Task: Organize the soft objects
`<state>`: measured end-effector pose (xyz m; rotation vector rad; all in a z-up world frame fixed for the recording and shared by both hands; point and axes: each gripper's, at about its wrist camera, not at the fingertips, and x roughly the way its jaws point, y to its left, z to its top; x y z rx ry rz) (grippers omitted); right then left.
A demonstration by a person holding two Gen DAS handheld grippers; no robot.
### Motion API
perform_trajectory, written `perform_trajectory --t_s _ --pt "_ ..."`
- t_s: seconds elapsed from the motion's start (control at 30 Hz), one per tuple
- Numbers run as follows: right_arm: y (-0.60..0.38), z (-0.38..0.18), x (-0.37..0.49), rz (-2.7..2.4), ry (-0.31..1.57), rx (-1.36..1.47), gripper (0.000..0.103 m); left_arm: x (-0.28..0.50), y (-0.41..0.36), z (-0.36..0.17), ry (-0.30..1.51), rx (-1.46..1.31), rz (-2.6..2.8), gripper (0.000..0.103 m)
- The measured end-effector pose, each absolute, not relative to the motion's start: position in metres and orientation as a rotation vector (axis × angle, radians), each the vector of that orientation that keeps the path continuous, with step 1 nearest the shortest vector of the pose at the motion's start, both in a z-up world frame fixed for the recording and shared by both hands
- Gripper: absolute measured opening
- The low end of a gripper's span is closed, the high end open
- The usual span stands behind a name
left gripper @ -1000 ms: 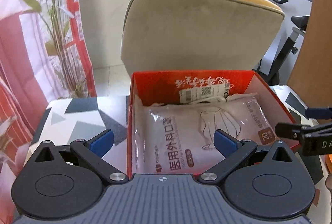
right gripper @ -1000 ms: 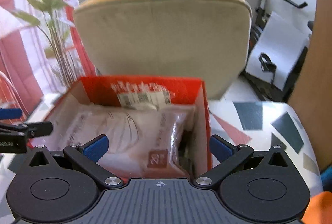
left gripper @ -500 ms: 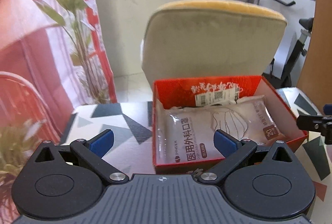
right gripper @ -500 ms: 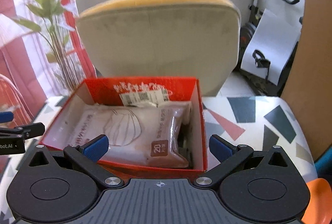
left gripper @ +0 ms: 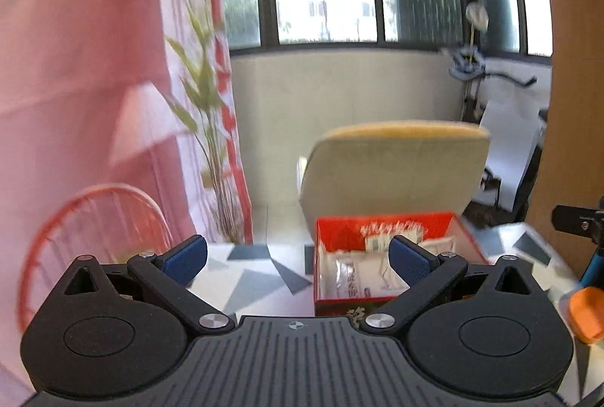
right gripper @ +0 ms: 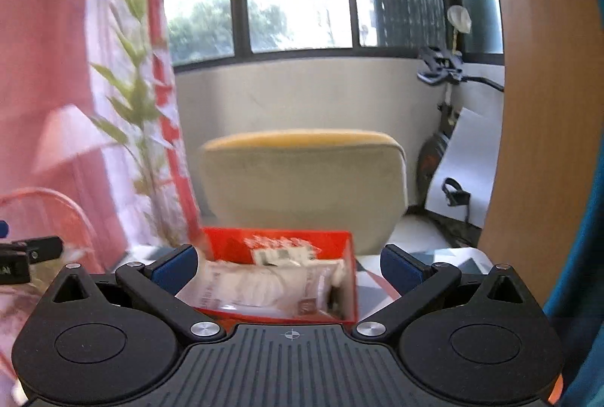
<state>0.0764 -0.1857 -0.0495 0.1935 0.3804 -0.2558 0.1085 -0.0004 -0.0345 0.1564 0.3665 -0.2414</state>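
A red cardboard box (left gripper: 381,305) (right gripper: 347,278) stands on the patterned table. Inside it lies a clear pack of white face masks (left gripper: 355,278) (right gripper: 264,286), with a labelled white pack behind it. My left gripper (left gripper: 298,258) is open and empty, held back and above the table to the left of the box. My right gripper (right gripper: 288,265) is also open and empty, pulled back above the box's near edge. The right gripper's fingertip (left gripper: 573,220) shows at the right edge of the left wrist view.
A beige and yellow chair back (left gripper: 396,169) (right gripper: 302,180) stands just behind the table. A red wire chair (left gripper: 94,237), a tall plant (left gripper: 204,105) and pink curtains are on the left. An exercise bike (right gripper: 445,105) and a wooden panel (right gripper: 540,105) are on the right.
Both grippers have drawn back and up from the box, so it looks smaller and lower. The mask pack stays in the box. Both stayed open.
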Motion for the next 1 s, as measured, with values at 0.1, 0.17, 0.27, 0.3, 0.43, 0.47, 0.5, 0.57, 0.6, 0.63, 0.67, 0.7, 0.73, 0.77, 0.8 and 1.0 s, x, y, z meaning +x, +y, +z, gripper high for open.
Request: perform_trajectory --t_s 0.1,0.17,0.27,0.3,0.43,0.47,0.5,0.57,0.6,0.63,0.67,0.7,0.73,0.77,0.8,1.0 --pt "-0.170 -0.027 0.045 -0.255 0.334 0.181 0.103 0.069 0.009 -0.013 0.315 0.132 -0.240 0.103" --pt "-0.157 -0.012 0.026 -0.260 0.309 0.157 0.103 0.048 0.013 -0.004 0.290 0.129 -0.228 0.103" --pt "-0.143 0.005 0.002 -0.263 0.293 0.135 0.103 0.022 0.022 0.009 0.261 0.130 -0.215 0.103" --pt "-0.138 0.010 -0.006 -0.268 0.288 0.131 0.103 0.015 0.025 0.013 0.255 0.130 -0.216 0.103" --pt "-0.123 0.025 -0.031 -0.304 0.264 0.118 0.103 -0.005 0.034 0.022 0.230 0.130 -0.215 0.103" --pt "-0.123 0.028 -0.036 -0.313 0.258 0.124 0.103 -0.008 0.036 0.024 0.221 0.133 -0.216 0.103" --pt "-0.122 0.030 -0.039 -0.316 0.254 0.131 0.103 -0.012 0.036 0.026 0.214 0.136 -0.218 0.103" --pt "-0.122 0.033 -0.045 -0.326 0.246 0.142 0.103 -0.017 0.036 0.030 0.201 0.137 -0.219 0.103" --pt "-0.122 0.034 -0.046 -0.334 0.247 0.140 0.103 -0.015 0.036 0.030 0.199 0.137 -0.220 0.103" --pt "-0.122 0.034 -0.047 -0.340 0.247 0.136 0.103 -0.016 0.036 0.030 0.197 0.135 -0.222 0.103" --pt "-0.122 0.034 -0.048 -0.345 0.247 0.134 0.103 -0.015 0.036 0.030 0.197 0.133 -0.224 0.103" --pt "-0.122 0.034 -0.048 -0.347 0.248 0.134 0.103 -0.014 0.036 0.029 0.201 0.133 -0.225 0.103" --pt "-0.123 0.033 -0.049 -0.347 0.251 0.135 0.103 -0.013 0.036 0.028 0.206 0.132 -0.226 0.103" --pt "-0.123 0.033 -0.049 -0.349 0.253 0.134 0.103 -0.013 0.036 0.027 0.210 0.129 -0.227 0.103" --pt "-0.124 0.032 -0.049 -0.350 0.255 0.133 0.103 -0.012 0.037 0.026 0.215 0.126 -0.227 0.103" --pt "-0.125 0.033 -0.052 -0.360 0.260 0.129 0.103 -0.009 0.037 0.025 0.219 0.119 -0.219 0.103"
